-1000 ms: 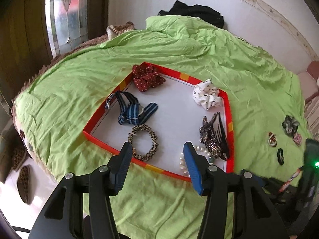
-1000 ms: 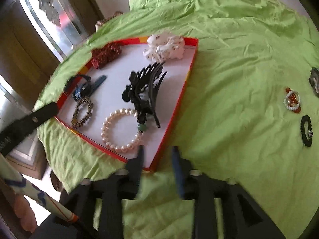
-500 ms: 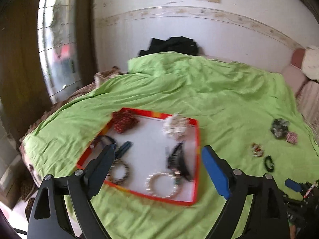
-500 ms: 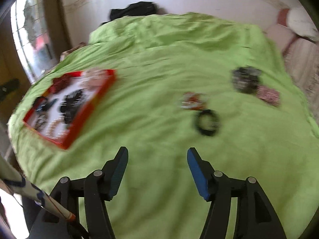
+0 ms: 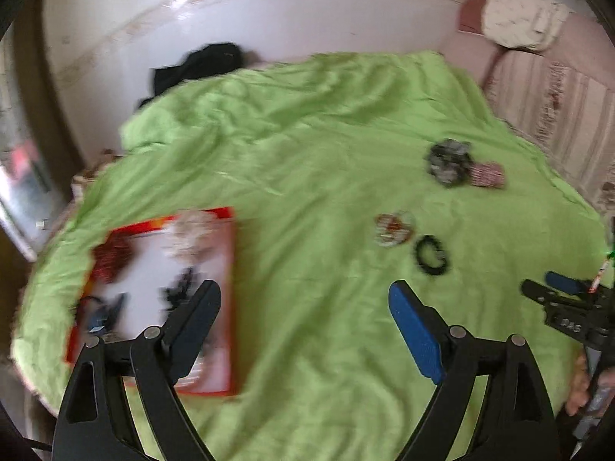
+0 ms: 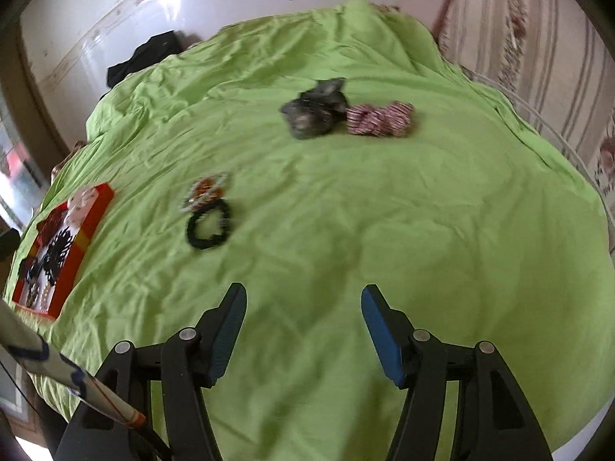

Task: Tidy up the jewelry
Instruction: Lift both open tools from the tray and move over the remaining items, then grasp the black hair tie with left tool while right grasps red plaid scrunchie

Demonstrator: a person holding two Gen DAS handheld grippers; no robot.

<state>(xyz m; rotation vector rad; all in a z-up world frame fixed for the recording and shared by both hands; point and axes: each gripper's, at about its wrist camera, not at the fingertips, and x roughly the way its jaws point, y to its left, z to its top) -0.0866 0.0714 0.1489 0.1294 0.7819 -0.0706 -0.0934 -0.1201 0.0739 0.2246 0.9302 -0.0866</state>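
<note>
A red-rimmed white tray (image 5: 230, 253) with several hair pieces lies on the green bedspread at the left; it shows at the far left in the right wrist view (image 6: 92, 226). Loose on the spread lie a black ring (image 6: 209, 226), a beaded orange-and-white bracelet (image 6: 205, 192), a dark scrunchie (image 6: 315, 113) and a red-and-white scrunchie (image 6: 380, 119). The ring (image 5: 430, 255), bracelet (image 5: 394, 226) and dark scrunchie (image 5: 447, 161) also show in the left wrist view. My left gripper (image 5: 303, 307) is open and empty above the spread. My right gripper (image 6: 303, 307) is open and empty, short of the ring.
A black garment (image 5: 196, 65) lies at the bed's far edge by the white wall. A striped pink sofa or cushion (image 6: 519, 50) borders the bed on the right. The right gripper body (image 5: 569, 315) shows at the left view's right edge.
Both grippers have swung away from the tray toward the right side of the bed. The right gripper has opened wider. The loose pieces now lie ahead of it.
</note>
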